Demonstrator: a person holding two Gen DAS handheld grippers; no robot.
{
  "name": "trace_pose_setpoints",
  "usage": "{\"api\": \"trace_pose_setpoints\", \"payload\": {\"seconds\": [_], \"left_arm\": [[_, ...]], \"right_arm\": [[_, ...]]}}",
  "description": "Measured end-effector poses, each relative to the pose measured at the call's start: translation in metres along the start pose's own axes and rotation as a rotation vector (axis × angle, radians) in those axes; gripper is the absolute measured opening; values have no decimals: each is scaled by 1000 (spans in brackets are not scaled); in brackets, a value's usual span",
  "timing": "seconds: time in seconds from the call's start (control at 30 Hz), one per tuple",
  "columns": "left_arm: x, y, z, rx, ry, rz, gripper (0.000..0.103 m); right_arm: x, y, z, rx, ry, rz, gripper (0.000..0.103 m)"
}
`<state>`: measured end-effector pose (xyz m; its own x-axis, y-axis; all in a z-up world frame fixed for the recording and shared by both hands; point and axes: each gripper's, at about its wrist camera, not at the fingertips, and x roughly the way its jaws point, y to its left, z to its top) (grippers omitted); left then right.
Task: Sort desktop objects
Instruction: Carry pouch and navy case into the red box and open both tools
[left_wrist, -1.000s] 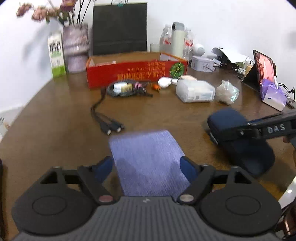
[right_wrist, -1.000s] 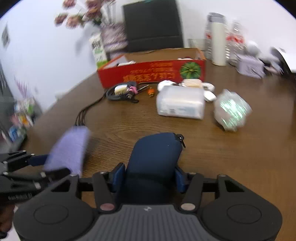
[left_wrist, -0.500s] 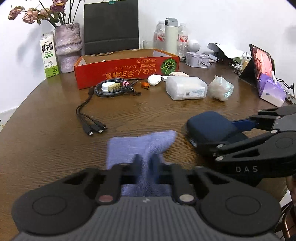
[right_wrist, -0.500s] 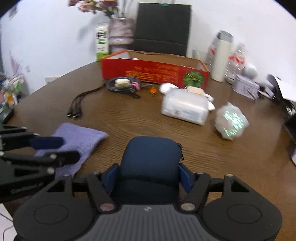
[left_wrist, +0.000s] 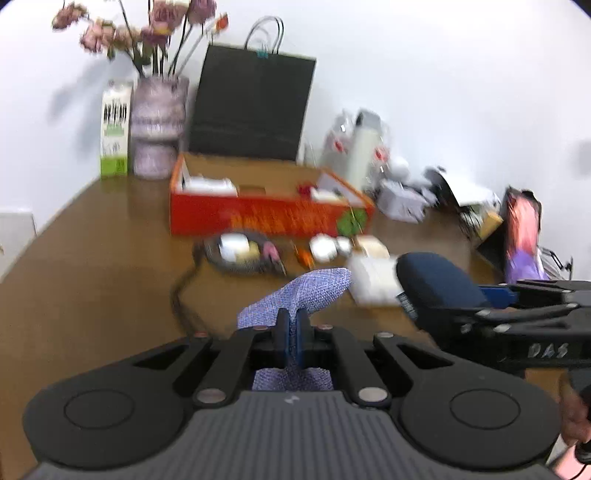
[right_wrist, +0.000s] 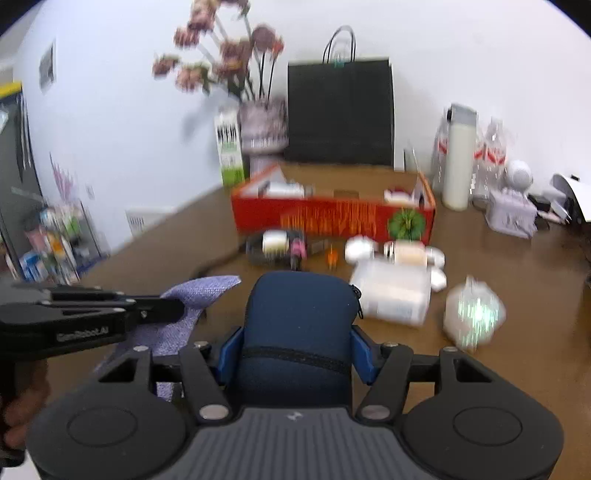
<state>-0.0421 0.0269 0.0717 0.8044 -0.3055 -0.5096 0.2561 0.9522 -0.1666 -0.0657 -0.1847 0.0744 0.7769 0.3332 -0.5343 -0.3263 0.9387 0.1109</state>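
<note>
The left gripper (left_wrist: 291, 325) is pinching a purple cloth (left_wrist: 306, 291) tight between its two fingers, which are pressed together on it. The cloth is hanging off the brown table (left_wrist: 92, 266), with one end sticking out past the fingers and the other end bunching behind them.

The right gripper (right_wrist: 295, 354) is squeezing a dark blue pouch (right_wrist: 299, 314) from both sides. Its jaws have just been closing a little on the pouch, and the blue pads are pressing on the pouch's sides. The pouch is being held up above the near edge of the table, and its zipper pull is dangling at its right side.

The two grippers are sitting side by side, the cloth on the left and the pouch on the right.

Farther back, near the middle of the table, a red box (left_wrist: 269, 218) is standing open. Just in front of it are lying a coil of black cable (left_wrist: 240, 254), a clear plastic box (right_wrist: 391, 295) and a crumpled clear bag (right_wrist: 472, 317). A black paper bag (left_wrist: 255, 103), a vase of flowers (left_wrist: 159, 125) and a milk carton (left_wrist: 115, 138) are standing at the far edge by the white wall. The pictures are blurry.
</note>
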Motion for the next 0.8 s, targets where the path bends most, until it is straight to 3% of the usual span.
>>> {"api": "trace_pose_setpoints", "payload": {"seconds": [0.13, 0.27, 0.4, 0.5, 0.67, 0.8], "left_arm": [[30, 14, 55, 0, -56, 21, 4], [81, 35, 119, -44, -52, 12, 4], [149, 45, 186, 11, -29, 67, 4], [218, 55, 211, 7, 72, 88, 4], [305, 67, 216, 28, 174, 149, 4], [357, 81, 227, -10, 233, 117, 6]], "right_arm": [[16, -20, 50, -21, -73, -29, 60], [51, -47, 115, -9, -116, -18, 60], [115, -78, 189, 12, -77, -20, 60], [177, -100, 226, 66, -4, -27, 60], [286, -118, 235, 140, 146, -58, 60], [358, -123, 226, 151, 247, -106, 60]]}}
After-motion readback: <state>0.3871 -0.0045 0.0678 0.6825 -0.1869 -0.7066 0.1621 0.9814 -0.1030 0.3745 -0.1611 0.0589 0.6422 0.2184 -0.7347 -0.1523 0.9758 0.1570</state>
